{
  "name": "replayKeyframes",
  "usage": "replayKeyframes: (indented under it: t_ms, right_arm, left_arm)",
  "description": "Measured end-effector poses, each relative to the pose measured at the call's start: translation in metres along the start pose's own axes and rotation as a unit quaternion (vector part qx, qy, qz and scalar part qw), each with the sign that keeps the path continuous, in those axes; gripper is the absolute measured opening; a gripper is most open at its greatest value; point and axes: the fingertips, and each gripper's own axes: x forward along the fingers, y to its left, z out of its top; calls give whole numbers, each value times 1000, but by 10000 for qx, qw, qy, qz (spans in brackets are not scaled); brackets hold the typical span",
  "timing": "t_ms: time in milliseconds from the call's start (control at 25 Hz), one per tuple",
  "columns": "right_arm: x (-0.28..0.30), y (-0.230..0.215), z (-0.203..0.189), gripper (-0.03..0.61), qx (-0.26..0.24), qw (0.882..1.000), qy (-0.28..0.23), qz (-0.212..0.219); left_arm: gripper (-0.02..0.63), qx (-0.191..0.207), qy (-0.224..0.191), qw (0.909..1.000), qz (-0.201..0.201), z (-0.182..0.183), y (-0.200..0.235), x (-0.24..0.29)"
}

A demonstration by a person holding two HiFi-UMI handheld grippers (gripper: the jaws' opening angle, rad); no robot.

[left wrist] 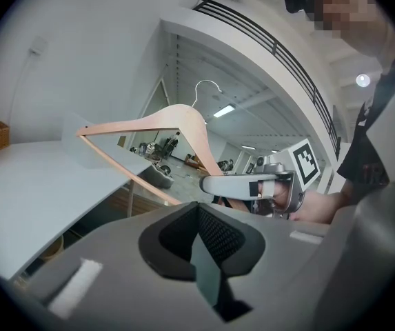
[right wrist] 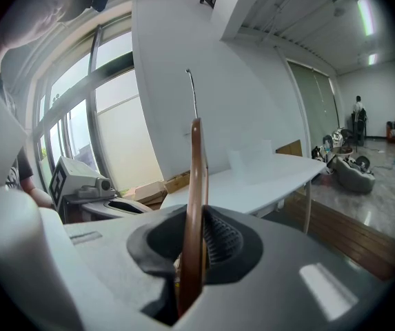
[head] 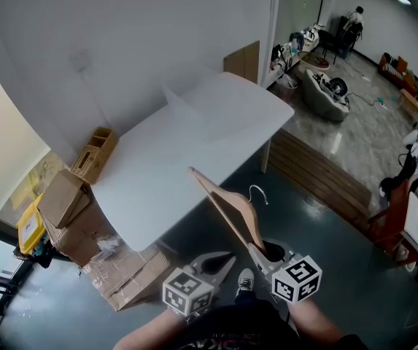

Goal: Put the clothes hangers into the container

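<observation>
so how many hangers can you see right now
1. A wooden hanger, clamped edge-on in the right gripper, held up in front of the white table. None lies on the table; whether the clear container there holds any cannot be told.

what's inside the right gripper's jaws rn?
A wooden clothes hanger, edge-on, clamped by the right gripper, metal hook up. Its lower end is hidden inside the jaws.
</observation>
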Motion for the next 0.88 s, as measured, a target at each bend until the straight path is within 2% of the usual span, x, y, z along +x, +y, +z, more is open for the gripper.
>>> replayKeyframes:
  t_ms: [400,880]
  right_arm:
    - [13,-53,22,49,-10,9999,-19,123]
    - [32,-119,49,49,-109,9987,61,490]
  left_arm:
    - [5,0,42,9999,165,22,17,45]
    - [5,-104,-59,9988,482,54,37,107]
